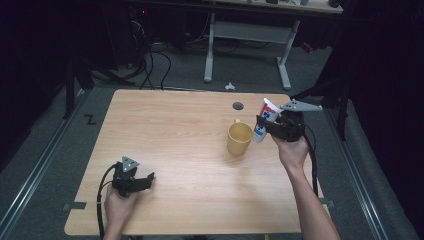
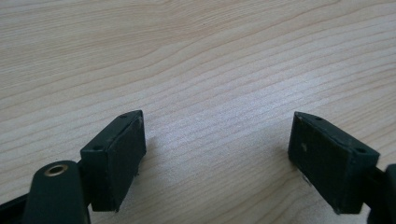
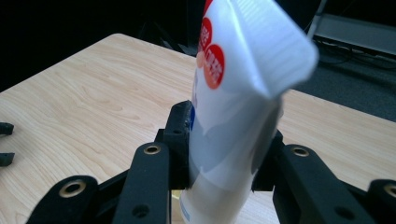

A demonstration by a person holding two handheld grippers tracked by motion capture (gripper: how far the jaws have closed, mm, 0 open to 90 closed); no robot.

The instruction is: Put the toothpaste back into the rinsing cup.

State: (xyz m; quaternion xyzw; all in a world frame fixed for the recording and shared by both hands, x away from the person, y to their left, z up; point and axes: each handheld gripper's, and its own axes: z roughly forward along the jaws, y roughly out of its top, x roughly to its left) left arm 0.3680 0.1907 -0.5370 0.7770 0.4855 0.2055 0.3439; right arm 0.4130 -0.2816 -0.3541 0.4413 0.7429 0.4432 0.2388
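Right hand-held gripper [image 1: 266, 125] pinches the white tube [image 1: 264, 119] just beside the yellow cup [image 1: 239, 138], insertion seemingly pending, while the left hand-held gripper [image 1: 145, 180] rests spread and empty on the table [image 1: 190, 150].

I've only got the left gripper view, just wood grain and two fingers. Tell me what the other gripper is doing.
Observer: The right gripper is shut on a white tube with red dots, crimped end up.
Operator: Give me its position on the table.
Observer: It is held above the far right part of the table, right beside a yellow mug.
Operator: Say whether the tube is in the mug.
Observer: No, its lower end hangs just outside the mug's right side.
Operator: Place my gripper.
Observer: The left gripper sits open at the near left, low over bare wood.
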